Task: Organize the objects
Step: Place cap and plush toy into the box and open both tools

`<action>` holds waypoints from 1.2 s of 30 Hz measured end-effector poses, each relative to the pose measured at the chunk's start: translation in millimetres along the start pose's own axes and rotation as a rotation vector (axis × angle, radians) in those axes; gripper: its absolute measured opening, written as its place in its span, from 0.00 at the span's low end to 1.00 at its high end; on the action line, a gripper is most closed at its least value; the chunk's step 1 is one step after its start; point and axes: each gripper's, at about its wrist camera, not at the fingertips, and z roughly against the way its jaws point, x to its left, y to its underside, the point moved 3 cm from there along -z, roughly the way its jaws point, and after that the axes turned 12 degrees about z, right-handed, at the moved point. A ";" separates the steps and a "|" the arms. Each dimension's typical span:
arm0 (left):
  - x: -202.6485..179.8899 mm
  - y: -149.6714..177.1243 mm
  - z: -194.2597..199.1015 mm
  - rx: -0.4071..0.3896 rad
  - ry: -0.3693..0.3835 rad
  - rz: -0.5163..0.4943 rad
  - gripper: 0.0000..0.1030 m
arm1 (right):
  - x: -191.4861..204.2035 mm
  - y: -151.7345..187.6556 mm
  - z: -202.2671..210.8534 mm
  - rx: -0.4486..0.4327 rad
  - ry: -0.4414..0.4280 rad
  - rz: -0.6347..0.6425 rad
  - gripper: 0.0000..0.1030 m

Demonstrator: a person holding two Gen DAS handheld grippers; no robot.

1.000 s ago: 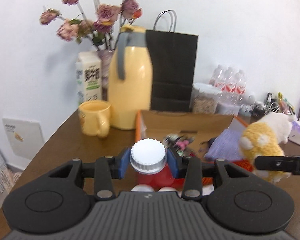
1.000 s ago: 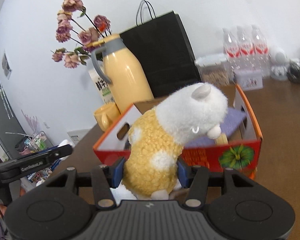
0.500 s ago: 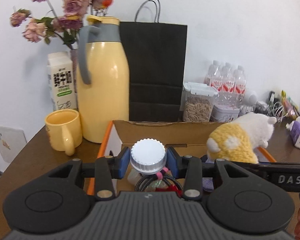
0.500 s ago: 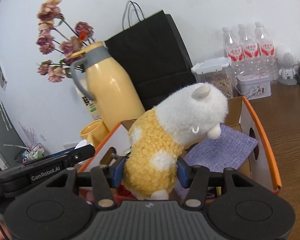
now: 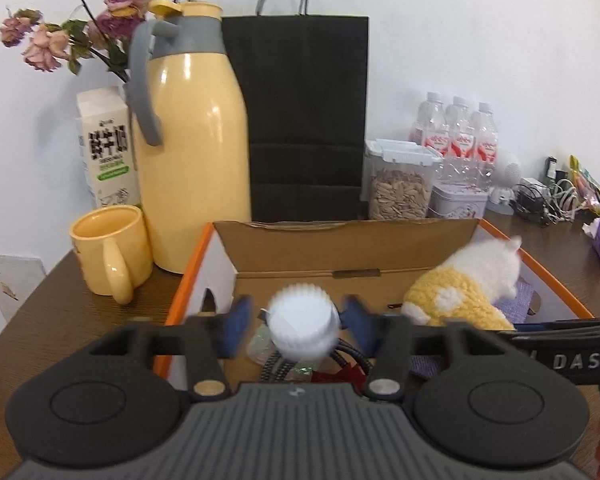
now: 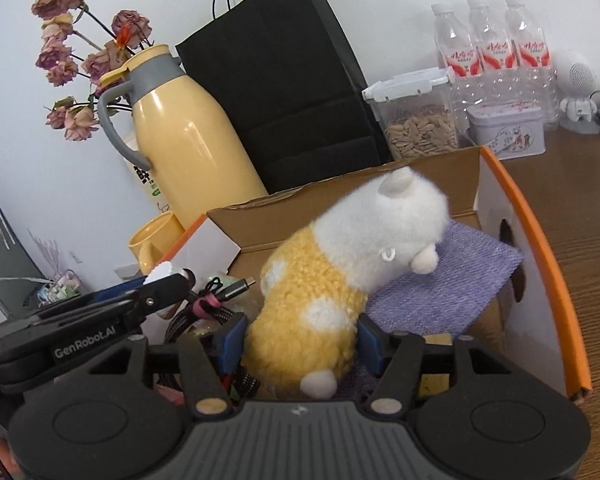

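Observation:
An orange-edged cardboard box stands open on the brown table. Over its left part my left gripper has its jaws opening. A white-capped bottle, blurred, sits between the blue pads with a gap on each side, above cables and small items in the box. My right gripper is opening too. The yellow-and-white plush toy lies between its pads, tipped forward with its head on a purple cloth inside the box. The pads stand just off its body.
Behind the box stand a yellow thermos jug, a yellow mug, a milk carton, dried flowers, a black paper bag, a jar of seeds, a tin and water bottles. Tangled cables lie far right.
Both grippers have come forward and down over the box. Their jaws have parted: the bottle cap and the plush toy are no longer squeezed, and the toy has tipped onto the cloth.

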 end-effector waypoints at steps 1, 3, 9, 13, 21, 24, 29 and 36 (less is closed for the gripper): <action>0.4 0.4 3.9 -0.021 -0.002 -0.003 0.75 | -1.1 -0.4 2.6 -0.002 0.006 0.003 0.65; 1.4 -0.5 10.4 -0.051 -0.007 -0.010 0.82 | -2.3 -0.8 7.9 -0.010 0.023 0.010 0.73; 7.1 -6.7 24.0 -0.106 -0.022 0.025 1.00 | -3.8 -2.8 16.0 -0.024 0.049 0.034 0.92; 9.6 -7.5 25.0 -0.106 -0.027 0.044 1.00 | 0.3 -4.0 19.3 -0.036 0.049 0.048 0.97; 12.9 -10.0 29.9 -0.113 -0.043 0.072 1.00 | 4.9 -8.7 35.2 -0.139 0.093 0.071 1.00; 12.7 -11.5 34.9 -0.119 -0.050 0.077 1.00 | 9.7 -10.7 40.7 -0.164 0.128 0.102 1.00; 11.4 -10.9 51.7 -0.131 -0.060 0.071 1.00 | 21.7 -8.9 55.5 -0.205 0.186 0.181 1.00; 15.8 -1.1 85.2 -0.123 -0.064 0.069 1.00 | 34.9 10.1 84.8 -0.219 0.236 0.286 1.00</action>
